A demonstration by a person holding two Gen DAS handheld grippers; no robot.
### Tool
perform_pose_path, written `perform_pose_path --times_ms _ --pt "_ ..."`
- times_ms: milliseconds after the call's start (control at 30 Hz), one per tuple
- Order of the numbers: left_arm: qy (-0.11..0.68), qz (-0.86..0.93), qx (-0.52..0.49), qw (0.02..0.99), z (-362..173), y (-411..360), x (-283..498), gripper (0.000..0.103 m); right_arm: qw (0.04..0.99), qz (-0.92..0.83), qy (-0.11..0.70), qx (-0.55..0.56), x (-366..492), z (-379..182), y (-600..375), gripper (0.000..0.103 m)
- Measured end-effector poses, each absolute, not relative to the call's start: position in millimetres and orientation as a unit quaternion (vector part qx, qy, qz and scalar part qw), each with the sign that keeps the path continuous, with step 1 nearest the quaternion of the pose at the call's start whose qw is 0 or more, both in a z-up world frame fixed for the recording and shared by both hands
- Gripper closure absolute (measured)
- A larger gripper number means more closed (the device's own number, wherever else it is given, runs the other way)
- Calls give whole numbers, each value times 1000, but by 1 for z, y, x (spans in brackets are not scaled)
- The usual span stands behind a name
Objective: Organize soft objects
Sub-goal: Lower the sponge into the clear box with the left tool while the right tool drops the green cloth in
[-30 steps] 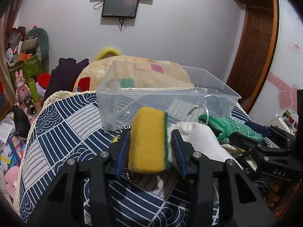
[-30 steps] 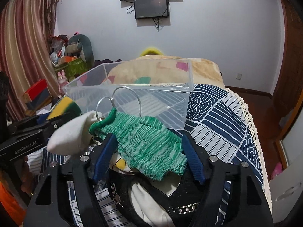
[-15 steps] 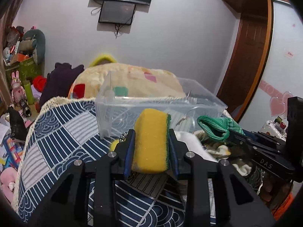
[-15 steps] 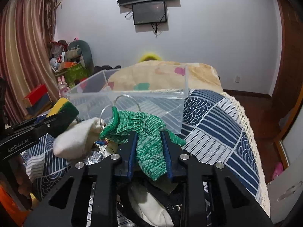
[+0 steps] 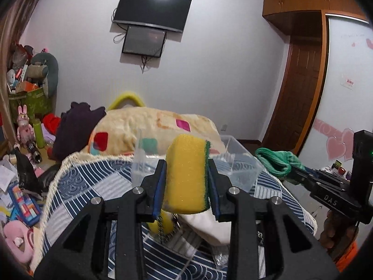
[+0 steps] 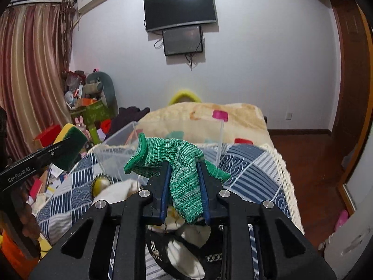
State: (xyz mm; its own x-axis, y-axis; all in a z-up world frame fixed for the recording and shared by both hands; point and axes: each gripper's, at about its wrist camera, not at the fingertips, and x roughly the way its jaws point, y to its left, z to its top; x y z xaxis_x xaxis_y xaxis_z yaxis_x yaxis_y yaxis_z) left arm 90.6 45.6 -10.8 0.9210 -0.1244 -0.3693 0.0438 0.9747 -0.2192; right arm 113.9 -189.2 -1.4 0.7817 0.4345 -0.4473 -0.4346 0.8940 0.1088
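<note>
My left gripper (image 5: 186,177) is shut on a yellow sponge with a green scouring side (image 5: 186,175) and holds it raised above the bed. My right gripper (image 6: 183,182) is shut on a green knitted glove (image 6: 177,163), also raised. The clear plastic bin (image 5: 240,163) stands just beyond both grippers on the blue patterned cover; it also shows in the right wrist view (image 6: 116,151). The sponge shows at the left of the right wrist view (image 6: 70,144), and the glove at the right of the left wrist view (image 5: 275,163).
Below the grippers lies a pile with a white cloth (image 5: 209,228), a yellow item (image 5: 160,224) and a black piece with a chain (image 6: 209,256). A beige blanket (image 5: 151,126) lies behind the bin. Clutter covers the floor at left (image 5: 21,200).
Both grippers closed on their items, the left on the sponge and the right on the glove, and lifted them up from the pile toward the bin's height.
</note>
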Motion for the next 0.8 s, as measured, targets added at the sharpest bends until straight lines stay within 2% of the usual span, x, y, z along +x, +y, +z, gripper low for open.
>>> perform_pose_path --times_ms 433,800 --pt "195 -18 -78 978 8 57 127 70 952 222 210 -29 143 23 -164 82" --pt "240 -6 -57 969 -7 61 174 70 942 221 246 -61 179 11 -143 83"
